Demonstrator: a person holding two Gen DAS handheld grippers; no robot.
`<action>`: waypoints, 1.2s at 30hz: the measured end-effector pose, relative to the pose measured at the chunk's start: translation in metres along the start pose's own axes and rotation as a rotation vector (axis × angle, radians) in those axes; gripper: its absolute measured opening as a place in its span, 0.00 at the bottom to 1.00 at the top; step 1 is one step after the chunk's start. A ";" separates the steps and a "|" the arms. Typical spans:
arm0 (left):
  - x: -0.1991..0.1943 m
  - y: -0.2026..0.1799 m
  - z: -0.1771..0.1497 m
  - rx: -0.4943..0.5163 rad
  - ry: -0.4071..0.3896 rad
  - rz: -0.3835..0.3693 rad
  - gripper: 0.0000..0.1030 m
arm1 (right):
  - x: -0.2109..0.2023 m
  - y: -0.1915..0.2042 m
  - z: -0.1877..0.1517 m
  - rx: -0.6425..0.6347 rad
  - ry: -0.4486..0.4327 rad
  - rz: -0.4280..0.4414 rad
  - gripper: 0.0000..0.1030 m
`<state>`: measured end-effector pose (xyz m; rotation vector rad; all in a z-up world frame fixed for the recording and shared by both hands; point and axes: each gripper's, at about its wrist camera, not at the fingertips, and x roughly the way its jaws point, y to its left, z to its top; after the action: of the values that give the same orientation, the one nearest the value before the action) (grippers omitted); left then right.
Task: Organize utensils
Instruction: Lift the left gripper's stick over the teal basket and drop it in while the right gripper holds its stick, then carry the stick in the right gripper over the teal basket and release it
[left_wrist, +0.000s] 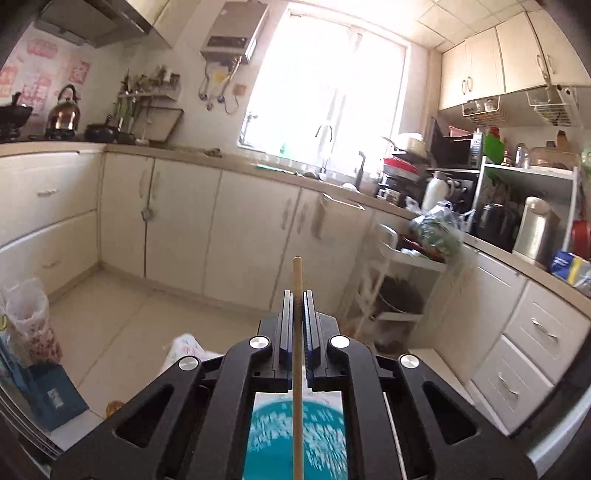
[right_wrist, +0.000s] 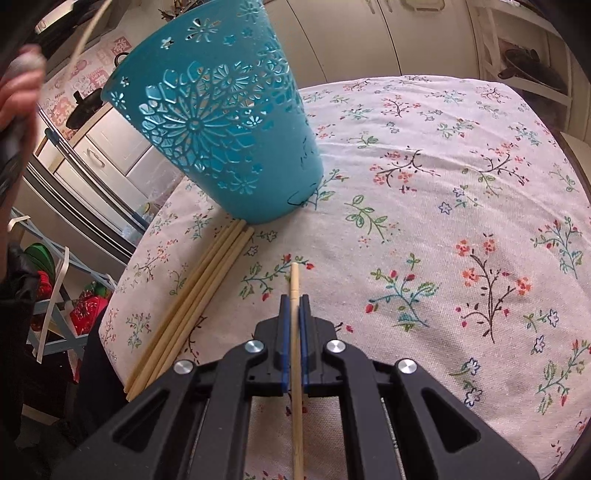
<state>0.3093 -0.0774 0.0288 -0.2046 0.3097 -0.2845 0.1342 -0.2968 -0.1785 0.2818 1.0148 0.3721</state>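
Note:
My left gripper (left_wrist: 296, 295) is shut on a wooden chopstick (left_wrist: 297, 275), held high and pointing out over the kitchen; the teal holder (left_wrist: 295, 439) shows blurred below it. My right gripper (right_wrist: 294, 300) is shut on another wooden chopstick (right_wrist: 294, 280) just above the floral tablecloth (right_wrist: 443, 221). The teal perforated utensil holder (right_wrist: 221, 122) stands on the table beyond and left of the right gripper. Several loose chopsticks (right_wrist: 192, 299) lie in a bundle on the cloth, left of the right gripper, their far ends at the holder's base.
The table's left edge (right_wrist: 122, 280) drops off beside the chopstick bundle. White kitchen cabinets (left_wrist: 184, 221), a sink under the window (left_wrist: 325, 173) and a white trolley rack (left_wrist: 399, 280) surround the floor. A person's hand (right_wrist: 18, 92) shows at the upper left of the right wrist view.

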 end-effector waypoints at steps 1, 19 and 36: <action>0.010 -0.002 -0.003 0.003 0.007 0.013 0.05 | -0.001 -0.001 0.001 0.002 0.000 0.002 0.05; 0.034 -0.007 -0.050 0.144 0.179 0.086 0.31 | 0.010 0.032 -0.005 -0.225 0.081 -0.190 0.05; -0.056 0.090 -0.104 -0.050 0.277 0.195 0.79 | -0.111 0.011 0.081 0.112 -0.409 0.352 0.05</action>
<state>0.2463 0.0082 -0.0749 -0.1828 0.6076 -0.1115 0.1492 -0.3388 -0.0478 0.6152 0.5815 0.5503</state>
